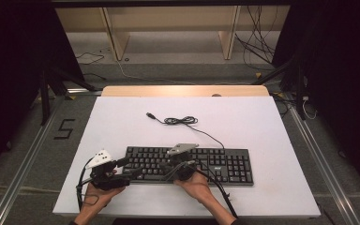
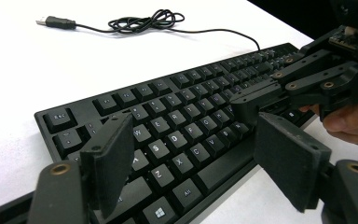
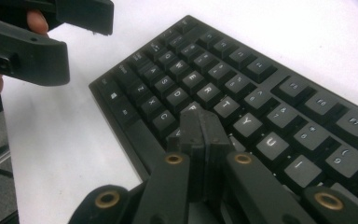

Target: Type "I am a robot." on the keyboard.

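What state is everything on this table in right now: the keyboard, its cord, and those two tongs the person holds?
Keyboard: lying flat on the white table, keys up.
Keyboard cable: unplugged, partly bundled in a loose coil, USB plug lying free on the table.
Left tongs: open, above the keyboard's left end, nothing between them.
Right tongs: shut, empty, tips together at the letter keys.

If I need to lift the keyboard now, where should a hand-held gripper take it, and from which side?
Probably the keyboard's near left corner, approached from the left side by the open left hand-held gripper. The body lies flat and thin, so level jaws could pinch the edge; the cable leaves the far edge, which is best avoided.
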`<state>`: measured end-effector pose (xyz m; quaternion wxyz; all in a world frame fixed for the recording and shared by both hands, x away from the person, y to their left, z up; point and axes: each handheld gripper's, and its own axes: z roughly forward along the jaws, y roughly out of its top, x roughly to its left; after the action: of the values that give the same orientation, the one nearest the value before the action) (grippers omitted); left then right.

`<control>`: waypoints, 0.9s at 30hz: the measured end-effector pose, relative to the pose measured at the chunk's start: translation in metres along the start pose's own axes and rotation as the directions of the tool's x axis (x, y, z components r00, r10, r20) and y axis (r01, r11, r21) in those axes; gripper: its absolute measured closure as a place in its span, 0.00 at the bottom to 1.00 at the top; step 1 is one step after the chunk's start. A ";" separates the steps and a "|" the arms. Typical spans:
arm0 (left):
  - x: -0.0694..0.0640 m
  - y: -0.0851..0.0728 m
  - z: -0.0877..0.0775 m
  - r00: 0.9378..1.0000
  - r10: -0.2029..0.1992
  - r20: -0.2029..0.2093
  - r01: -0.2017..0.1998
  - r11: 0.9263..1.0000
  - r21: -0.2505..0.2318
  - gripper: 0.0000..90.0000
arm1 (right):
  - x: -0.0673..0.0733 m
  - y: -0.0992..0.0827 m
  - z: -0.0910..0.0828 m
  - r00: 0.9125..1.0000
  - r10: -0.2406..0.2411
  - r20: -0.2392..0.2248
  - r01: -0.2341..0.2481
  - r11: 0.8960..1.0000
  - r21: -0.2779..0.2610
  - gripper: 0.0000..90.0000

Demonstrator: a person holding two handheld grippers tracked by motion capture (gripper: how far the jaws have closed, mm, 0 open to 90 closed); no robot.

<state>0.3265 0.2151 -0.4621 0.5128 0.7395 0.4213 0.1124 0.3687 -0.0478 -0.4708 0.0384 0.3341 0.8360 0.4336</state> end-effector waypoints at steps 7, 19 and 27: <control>0.000 0.000 0.000 1.000 0.001 0.000 -0.001 1.000 0.000 0.31 | 0.001 -0.001 0.005 1.000 -0.004 0.006 0.004 1.000 0.016 1.00; 0.000 0.000 0.000 1.000 0.001 0.001 -0.001 1.000 0.000 0.31 | 0.002 -0.004 0.010 1.000 -0.011 0.009 0.010 0.999 0.034 1.00; 0.000 0.000 -0.001 1.000 0.002 0.000 -0.002 1.000 -0.001 0.31 | 0.002 -0.005 0.011 1.000 -0.014 0.010 0.013 0.999 0.042 1.00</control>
<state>0.3263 0.2157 -0.4621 0.5132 0.7396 0.4206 0.1130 0.3683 -0.0408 -0.4803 0.0386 0.3314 0.8470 0.4139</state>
